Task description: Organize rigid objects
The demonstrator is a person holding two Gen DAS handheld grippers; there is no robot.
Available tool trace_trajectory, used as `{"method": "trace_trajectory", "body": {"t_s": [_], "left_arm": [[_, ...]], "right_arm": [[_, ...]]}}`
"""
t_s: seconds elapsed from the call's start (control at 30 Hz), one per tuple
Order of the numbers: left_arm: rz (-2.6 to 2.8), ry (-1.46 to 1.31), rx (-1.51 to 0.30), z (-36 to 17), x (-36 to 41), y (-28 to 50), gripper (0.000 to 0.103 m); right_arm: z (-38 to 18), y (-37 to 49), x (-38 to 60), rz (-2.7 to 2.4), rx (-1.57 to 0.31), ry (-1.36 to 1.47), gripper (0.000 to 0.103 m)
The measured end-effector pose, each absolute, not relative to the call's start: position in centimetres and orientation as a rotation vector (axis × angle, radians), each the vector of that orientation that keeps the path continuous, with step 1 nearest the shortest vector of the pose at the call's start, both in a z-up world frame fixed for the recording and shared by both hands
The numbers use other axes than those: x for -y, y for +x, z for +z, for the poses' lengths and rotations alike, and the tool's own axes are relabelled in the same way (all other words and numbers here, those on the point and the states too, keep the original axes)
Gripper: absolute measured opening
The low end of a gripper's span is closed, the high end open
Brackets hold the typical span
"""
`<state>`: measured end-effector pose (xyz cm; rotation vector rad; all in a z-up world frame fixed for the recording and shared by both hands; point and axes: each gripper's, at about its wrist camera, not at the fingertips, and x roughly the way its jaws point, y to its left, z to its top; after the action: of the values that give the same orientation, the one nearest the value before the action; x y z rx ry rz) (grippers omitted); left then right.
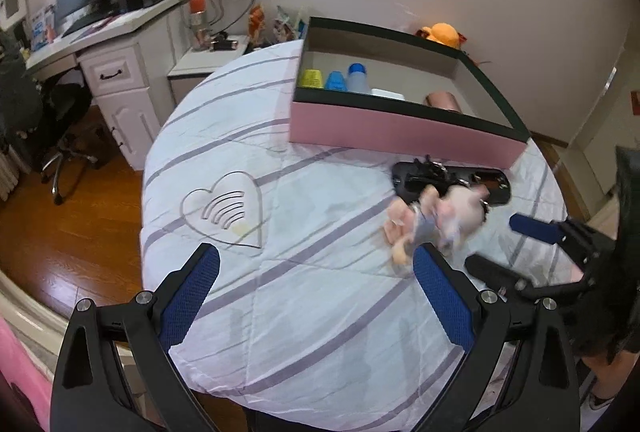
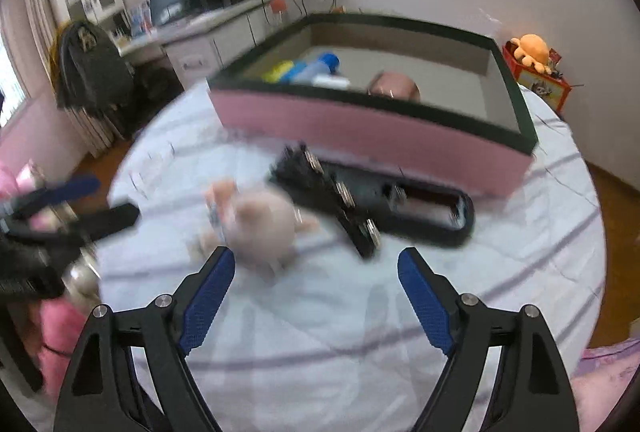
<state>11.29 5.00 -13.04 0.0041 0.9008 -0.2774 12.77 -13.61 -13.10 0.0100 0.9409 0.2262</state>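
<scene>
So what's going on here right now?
A person is tidying items into the pink box on the bed. Both tongs, left and right, are open and empty. A pink toy figure and a black case lie outside the box; cups and a bottle are inside.

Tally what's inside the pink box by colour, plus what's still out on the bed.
In the pink box:
Yellow cup: 1
Blue cup: 1
Blue-capped bottle: 1
White item: 1
Rose-gold cylinder: 1
On the bed:
Pink figurine: 1
Black tray-like object: 1
Total: 7
</scene>
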Motion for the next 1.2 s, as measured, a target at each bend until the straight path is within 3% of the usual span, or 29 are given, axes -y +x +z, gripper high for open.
{"method": "trace_trajectory", "body": {"t_s": [0.13, 0.5, 0.63, 1.2], "left_arm": [[-0.293, 0.01, -0.901, -13.0, -4.6, 11.5, 0.099], [-0.253, 0.005, -0.907, -13.1, -6.0, 11.6, 0.099], [-0.237, 0.001, -0.907, -13.2, -6.6, 11.7, 0.099], [-0.269, 0.0, -0.921, -13.6, -5.5, 12.0, 0.099]], "right_arm": [[-14.6, 11.8, 14.9, 0.222, -0.967, 0.044, 0.084], [-10.4, 15.3, 15.7, 0.204, -0.768, 0.171, 0.084], [-12.4, 17.5, 14.9, 0.231, -0.849, 0.149, 0.084], [-14.8, 11.6, 11.7, 0.333, -0.899, 0.028, 0.086]]}}
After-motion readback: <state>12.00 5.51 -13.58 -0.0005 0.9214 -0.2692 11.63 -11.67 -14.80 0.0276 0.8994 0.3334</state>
